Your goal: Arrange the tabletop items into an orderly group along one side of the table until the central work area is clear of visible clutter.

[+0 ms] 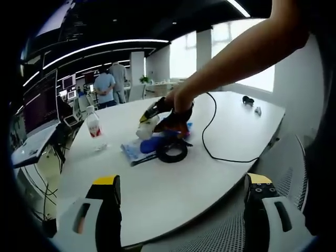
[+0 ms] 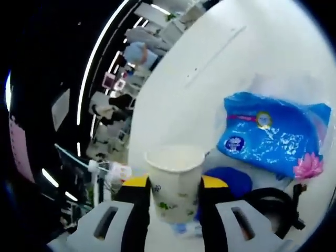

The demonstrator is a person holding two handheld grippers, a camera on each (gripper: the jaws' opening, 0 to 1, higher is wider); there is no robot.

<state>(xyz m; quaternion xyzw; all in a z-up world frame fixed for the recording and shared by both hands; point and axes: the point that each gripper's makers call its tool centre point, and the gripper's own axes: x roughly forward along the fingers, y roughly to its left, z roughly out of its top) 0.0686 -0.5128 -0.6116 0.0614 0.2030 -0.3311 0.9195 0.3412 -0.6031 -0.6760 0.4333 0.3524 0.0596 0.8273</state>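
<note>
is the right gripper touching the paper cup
Touching. In the right gripper view, the right gripper has both yellow-tipped jaws pressed against the sides of the paper cup, with no gap visible on either side.

Table [image 1: 173, 189] smooth white, matt with faint sheen. Paper cup [image 2: 175, 181] matt white, printed pattern. Tissue pack [image 2: 273, 134] glossy blue plastic film, crinkled. Water bottle [image 1: 95, 127] clear plastic, red label. Tape roll [image 1: 171, 150] black, slightly shiny. Cable [image 1: 210, 131] black rubbery. Chair [image 1: 286, 163] grey mesh.
</note>
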